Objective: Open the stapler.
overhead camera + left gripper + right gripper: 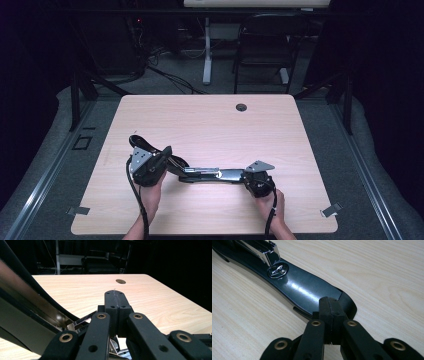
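A long black stapler [210,174] lies opened out on the worktop [210,125], well toward the person's edge and far from the round hole [241,107] at the far side. Its flat base stretches across between the two hands, with the shiny metal staple rail [202,170] lying along the base's middle. The stapler's curved black top arm [145,145] is swung up and back at the left end, on the side away from the right hand.

The left tongs [167,155] sit at that raised end. In the left gripper view the left tongs' jaws are clenched, pad against pad, with nothing between them; the stapler's arm [27,315] curves up just beside them on the left of that view, and the rail's end [83,320] shows low beside the jaws. Whether the jaws press on the stapler there cannot be told.

The right tongs [246,176] meet the base's right end. In the right gripper view the right tongs [331,306] are likewise clenched with nothing between the pads, their tips down against the rounded end of the glossy base [307,290]. Farther along the base from them are the round anvil plate [277,270] and the rail's chrome front [265,248].

The left hand [150,192] and right hand [272,205] come in from the near edge, each with a cable trailing back.
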A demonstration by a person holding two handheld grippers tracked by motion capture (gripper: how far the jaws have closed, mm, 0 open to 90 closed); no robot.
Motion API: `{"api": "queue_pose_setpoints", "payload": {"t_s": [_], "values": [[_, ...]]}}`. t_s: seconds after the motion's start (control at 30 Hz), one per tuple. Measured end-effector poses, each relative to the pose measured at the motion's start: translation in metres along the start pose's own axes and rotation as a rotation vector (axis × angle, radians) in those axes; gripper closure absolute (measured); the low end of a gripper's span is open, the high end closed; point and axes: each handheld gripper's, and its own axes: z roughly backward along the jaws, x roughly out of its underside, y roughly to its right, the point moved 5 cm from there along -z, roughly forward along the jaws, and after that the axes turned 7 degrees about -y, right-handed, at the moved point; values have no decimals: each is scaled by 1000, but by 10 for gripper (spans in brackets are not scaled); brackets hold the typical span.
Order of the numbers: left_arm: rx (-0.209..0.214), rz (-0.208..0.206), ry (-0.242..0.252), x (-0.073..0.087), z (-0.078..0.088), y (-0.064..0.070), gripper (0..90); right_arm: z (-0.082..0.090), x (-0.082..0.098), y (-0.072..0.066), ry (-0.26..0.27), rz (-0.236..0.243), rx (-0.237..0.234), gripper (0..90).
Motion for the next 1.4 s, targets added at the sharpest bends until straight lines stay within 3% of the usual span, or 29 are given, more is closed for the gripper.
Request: {"api": "queue_pose_setpoints", "payload": {"t_s": [0.17, 0.23, 0.5, 0.6, 0.83, 0.93, 1.1, 1.23, 1.4], "values": [[8, -1, -13, -1, 0, 0, 900, 0, 0, 0, -3, 0, -6, 900], [33, 0, -28, -3, -2, 2, 891, 0, 0, 1, -4, -5, -18, 900], [129, -71, -142, -21, -19, 24, 676, 0, -1, 2, -19, -7, -23, 900], [140, -93, -167, -26, -25, 29, 605, 0, -1, 2, -23, -8, -25, 900], [193, -147, -285, -36, -44, 37, 464, 0, -2, 3, -28, -6, -32, 900], [216, -176, -348, -36, -53, 41, 367, 1, -2, 4, -41, 4, -44, 900], [249, -227, -427, -31, -60, 45, 294, 0, -3, 6, -39, 0, -53, 871], [272, -286, -500, -20, -56, 49, 227, 1, -3, 9, -56, 8, -73, 842], [309, -336, -526, -13, -46, 55, 162, 1, -5, 13, -73, -7, -86, 762]]}}
